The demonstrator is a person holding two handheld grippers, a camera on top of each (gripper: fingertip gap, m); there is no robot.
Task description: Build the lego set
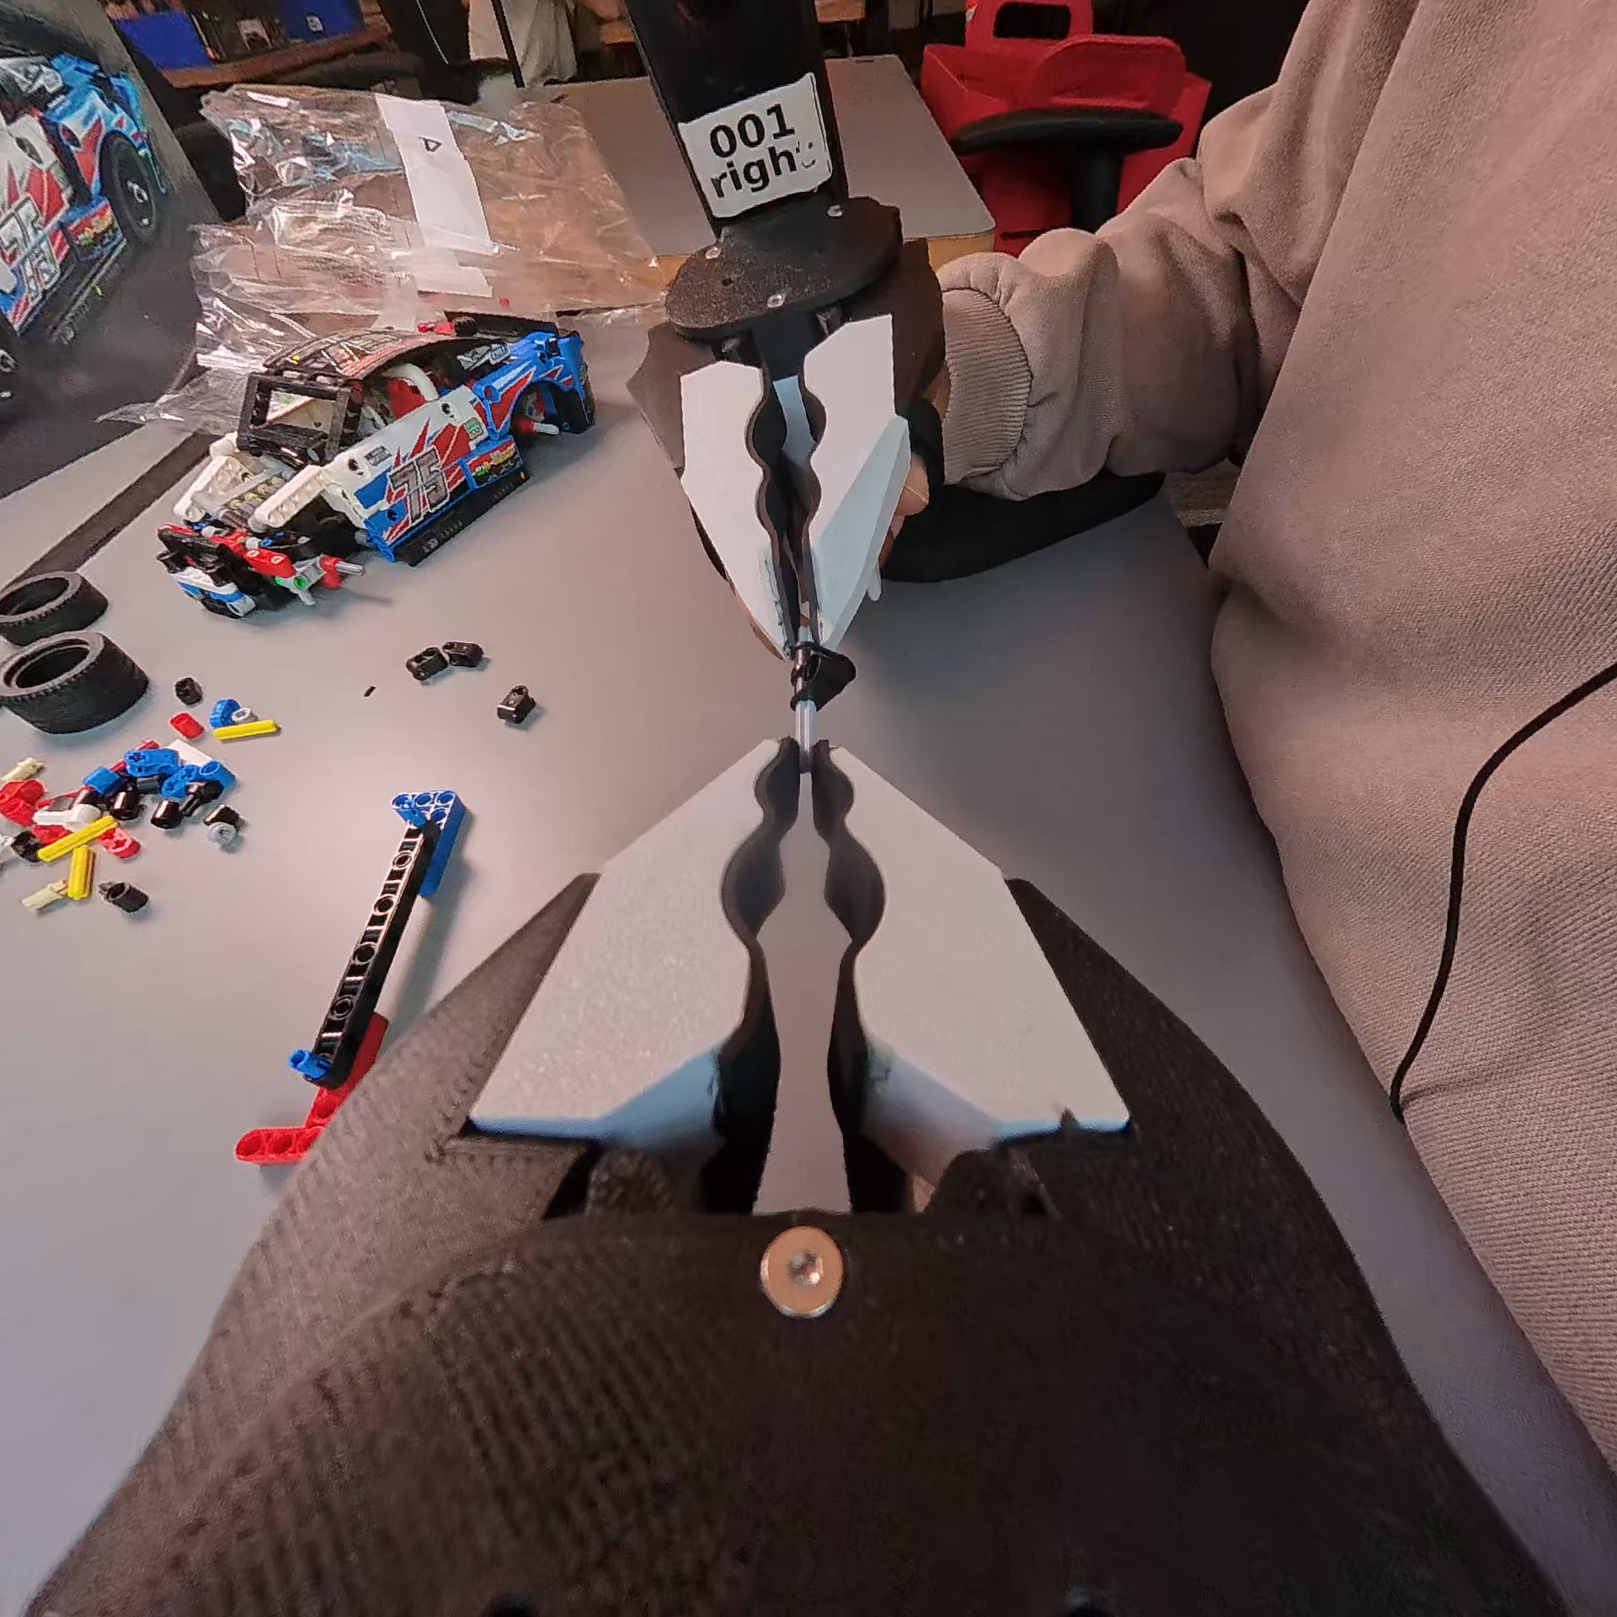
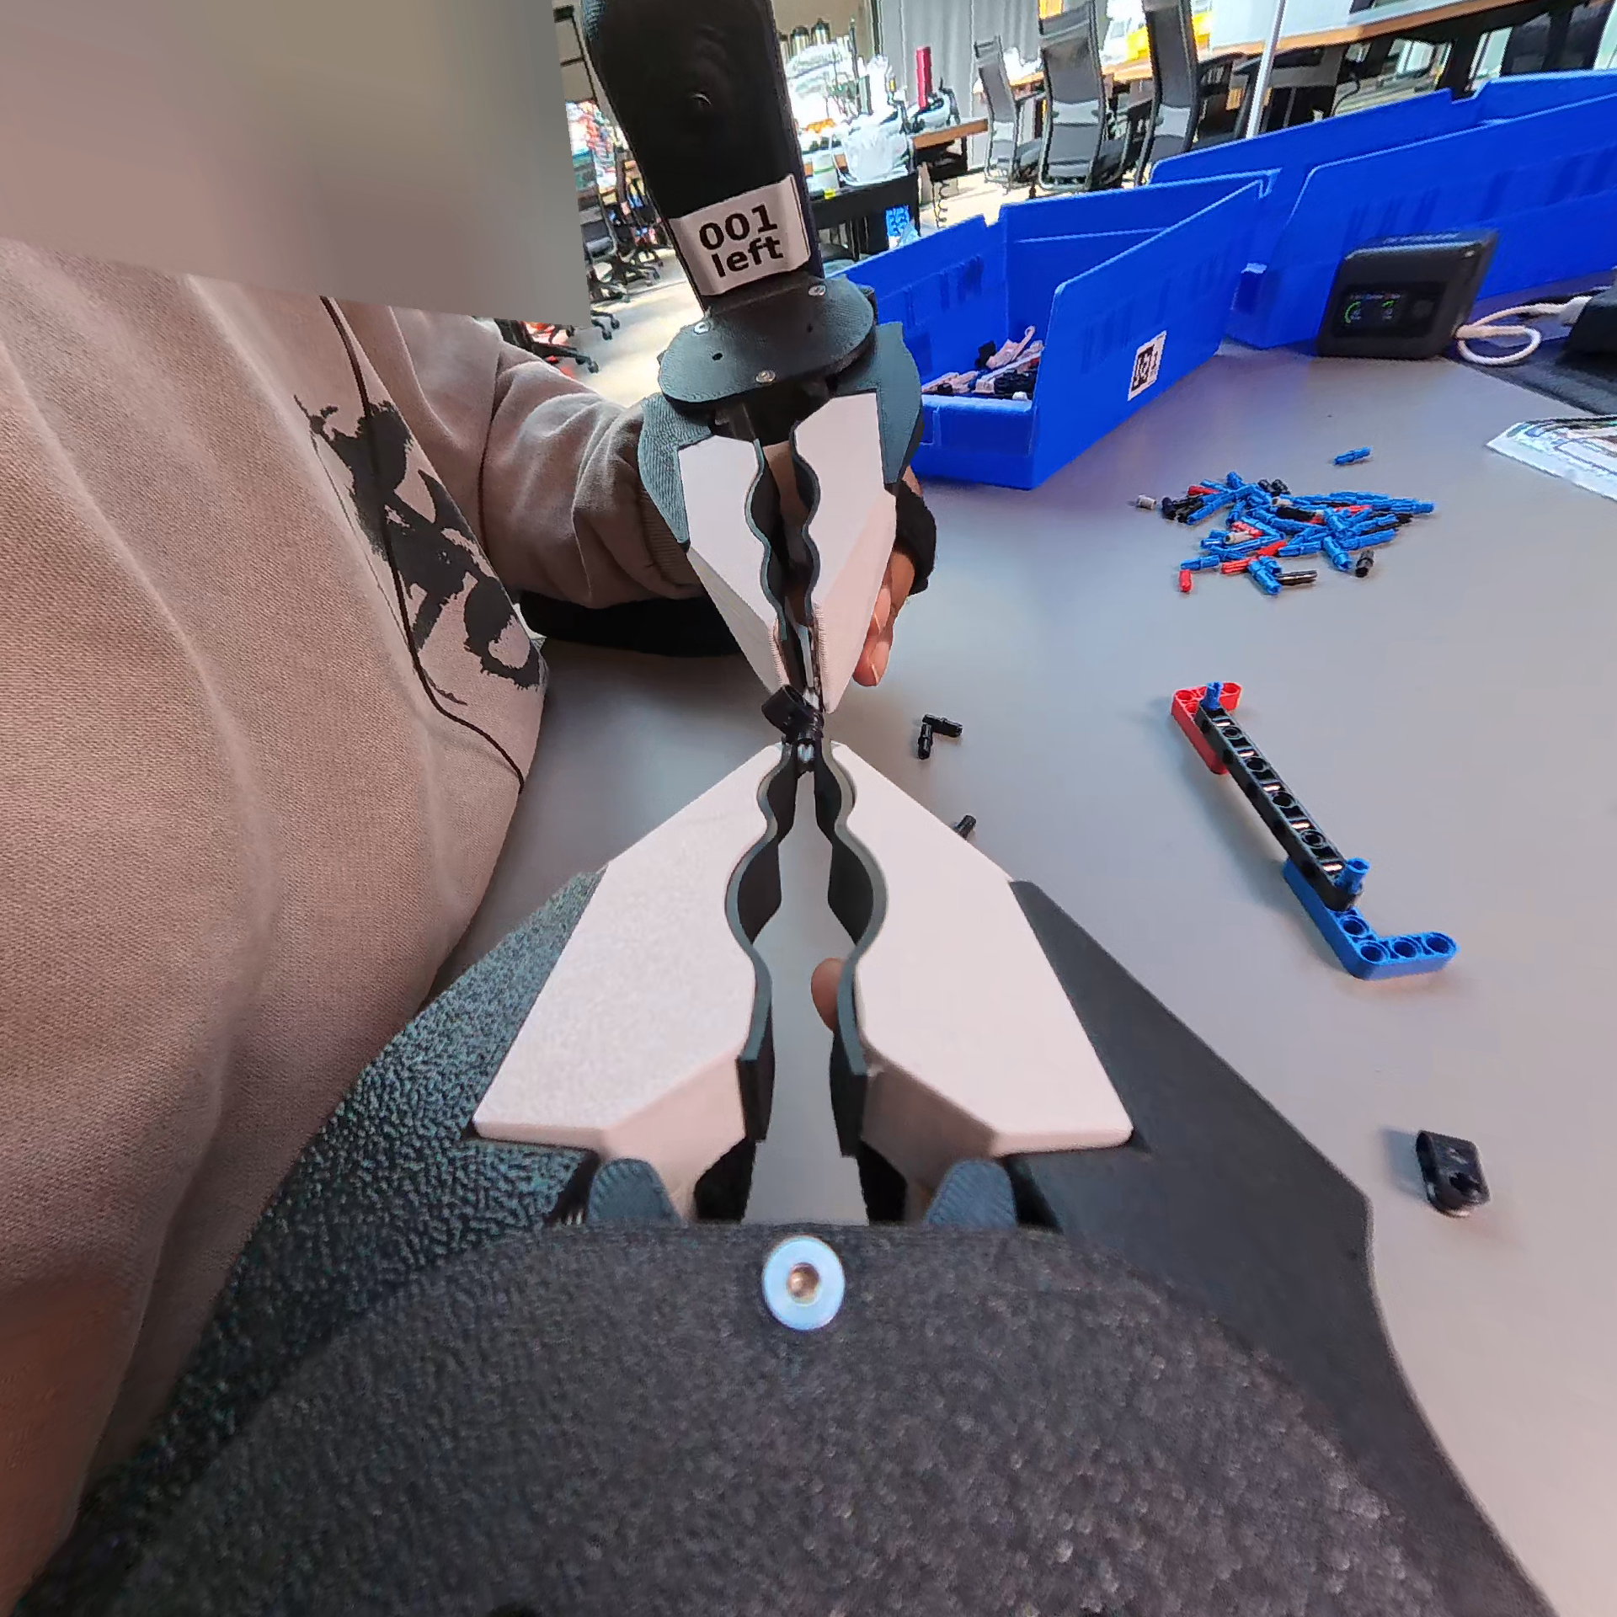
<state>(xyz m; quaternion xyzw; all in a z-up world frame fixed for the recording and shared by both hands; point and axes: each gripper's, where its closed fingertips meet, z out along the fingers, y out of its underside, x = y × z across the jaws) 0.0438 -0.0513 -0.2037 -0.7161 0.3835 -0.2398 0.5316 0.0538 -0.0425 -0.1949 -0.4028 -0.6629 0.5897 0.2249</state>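
Note:
My left gripper is shut on the end of a short grey axle, held above the grey table. My right gripper faces it tip to tip and is shut on a small black connector that sits on the axle's far end. In the right wrist view my right gripper and left gripper meet at the same black connector. A partly built blue, white and red lego car stands at the far left. A black beam with blue and red ends lies on the table and also shows in the right wrist view.
Two black tyres and a scatter of small pieces lie at the left. Plastic bags sit behind the car. Blue bins, a pile of blue pins and a loose black piece are on the right. The person's beige sweatshirt is close by. Both grippers' tips are close together, under 4 cm apart.

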